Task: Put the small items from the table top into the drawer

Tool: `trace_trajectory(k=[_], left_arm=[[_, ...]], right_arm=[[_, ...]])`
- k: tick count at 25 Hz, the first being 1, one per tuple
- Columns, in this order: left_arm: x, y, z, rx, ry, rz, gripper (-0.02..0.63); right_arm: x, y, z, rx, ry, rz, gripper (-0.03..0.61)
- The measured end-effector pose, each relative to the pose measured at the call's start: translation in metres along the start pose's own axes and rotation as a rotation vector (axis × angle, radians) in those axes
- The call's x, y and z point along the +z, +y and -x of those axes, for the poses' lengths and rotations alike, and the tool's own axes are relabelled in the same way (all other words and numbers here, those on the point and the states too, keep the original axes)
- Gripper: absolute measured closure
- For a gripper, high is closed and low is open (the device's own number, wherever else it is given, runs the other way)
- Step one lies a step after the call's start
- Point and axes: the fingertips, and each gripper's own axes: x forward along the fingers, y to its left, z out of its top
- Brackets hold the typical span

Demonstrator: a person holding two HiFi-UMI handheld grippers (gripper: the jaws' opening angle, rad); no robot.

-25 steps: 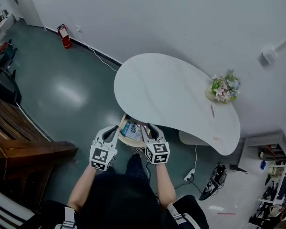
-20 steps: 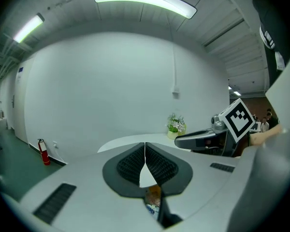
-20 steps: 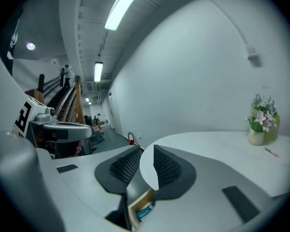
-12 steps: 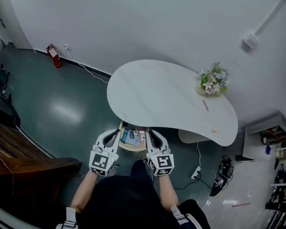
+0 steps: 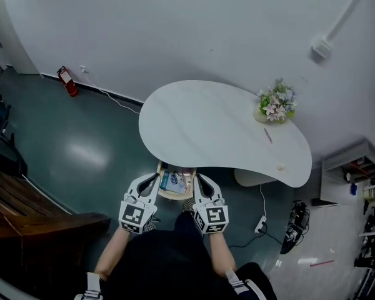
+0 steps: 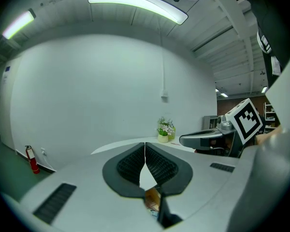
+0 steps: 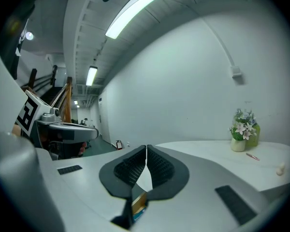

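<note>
A white kidney-shaped table (image 5: 206, 124) carries a flower pot (image 5: 275, 107), a pen (image 5: 268, 135) and a small pale item (image 5: 280, 166) at its right end. Under the near edge a wooden drawer (image 5: 164, 192) stands open with several small items inside. My left gripper (image 5: 154, 177) hovers at the drawer's left front, shut and empty, tips touching (image 6: 145, 144). My right gripper (image 5: 198, 178) is at the drawer's right front. Its jaws have just been closing and now meet (image 7: 146, 147) with nothing between them. The drawer shows through the gap below each gripper's jaws (image 6: 152, 199) (image 7: 139, 202).
A fire extinguisher (image 5: 65, 80) stands by the far wall. Dark wooden furniture (image 5: 31, 220) fills the left. A power strip and cables (image 5: 261, 225) and a black object (image 5: 295, 227) lie on the floor at the right, beside shelves (image 5: 356, 186).
Both grippers have risen slightly at the drawer's front and sit a little further apart. The head camera has shifted, bringing the table more to the centre.
</note>
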Motion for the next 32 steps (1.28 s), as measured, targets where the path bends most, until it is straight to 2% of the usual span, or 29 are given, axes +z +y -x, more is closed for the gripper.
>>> trace_trajectory(k=[7, 14, 19, 25, 32], left_arm=[[0.003, 0.012, 0.000, 0.022, -0.008, 0.010, 0.594], [0.008, 0.010, 0.008, -0.008, -0.040, 0.010, 0.594], [0.011, -0.001, 0.027, -0.067, -0.057, -0.002, 0.594], [0.019, -0.028, 0.047, -0.164, -0.060, -0.030, 0.594], [0.019, -0.077, 0.037, -0.294, -0.085, -0.034, 0.594]], right_arm=[[0.002, 0.007, -0.008, 0.007, 0.000, 0.001, 0.545], [0.005, 0.014, 0.000, -0.016, 0.003, 0.018, 0.545], [0.009, 0.028, 0.024, -0.071, -0.008, 0.022, 0.545], [0.004, 0.043, 0.067, -0.177, -0.015, -0.018, 0.545], [-0.014, 0.014, 0.115, -0.325, -0.006, -0.054, 0.545]])
